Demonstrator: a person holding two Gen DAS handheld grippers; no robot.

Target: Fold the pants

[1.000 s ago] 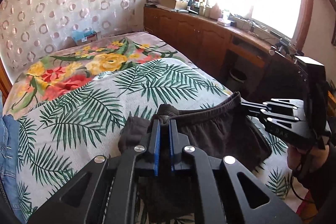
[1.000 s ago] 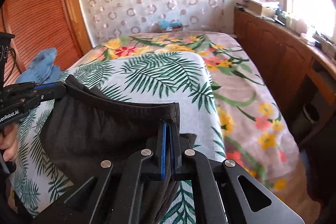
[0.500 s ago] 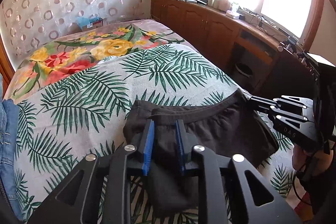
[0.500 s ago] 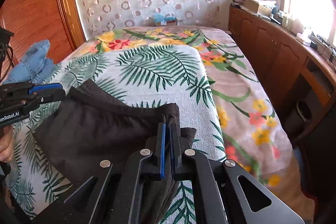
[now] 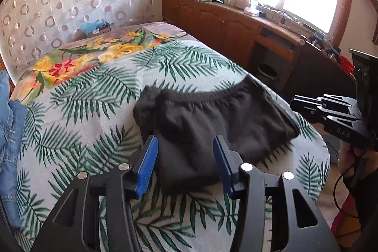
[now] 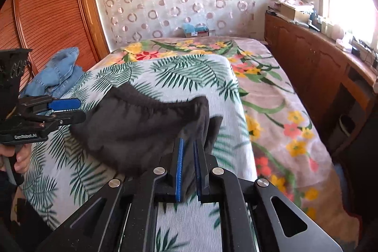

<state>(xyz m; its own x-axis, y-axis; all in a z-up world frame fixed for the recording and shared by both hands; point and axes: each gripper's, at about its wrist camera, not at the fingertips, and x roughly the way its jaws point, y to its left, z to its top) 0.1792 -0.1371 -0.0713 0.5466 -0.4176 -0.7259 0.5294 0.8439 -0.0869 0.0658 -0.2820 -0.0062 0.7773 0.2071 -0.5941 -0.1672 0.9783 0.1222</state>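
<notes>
The dark grey pants [image 5: 212, 124] lie folded in a bundle on the palm-leaf bedspread [image 5: 89, 115], waistband toward the far side. My left gripper [image 5: 185, 162] is open, its blue pads on either side of the bundle's near edge, holding nothing. It shows at the left in the right wrist view [image 6: 68, 110]. My right gripper [image 6: 187, 164] has its jaws slightly apart, with the right end of the pants [image 6: 141, 129] between the pads. It shows at the right in the left wrist view [image 5: 307, 103].
Blue denim clothes [image 6: 56, 72] lie at the bed's left side. A floral blanket [image 6: 271, 115] covers the far and right part of the bed. A wooden cabinet [image 5: 224, 25] with clutter runs under the window. A wooden wardrobe [image 6: 47, 23] stands at the left.
My left gripper has opened, let go of the pants and drawn back. The pants have dropped flat on the bed. My right gripper's jaws have parted slightly.
</notes>
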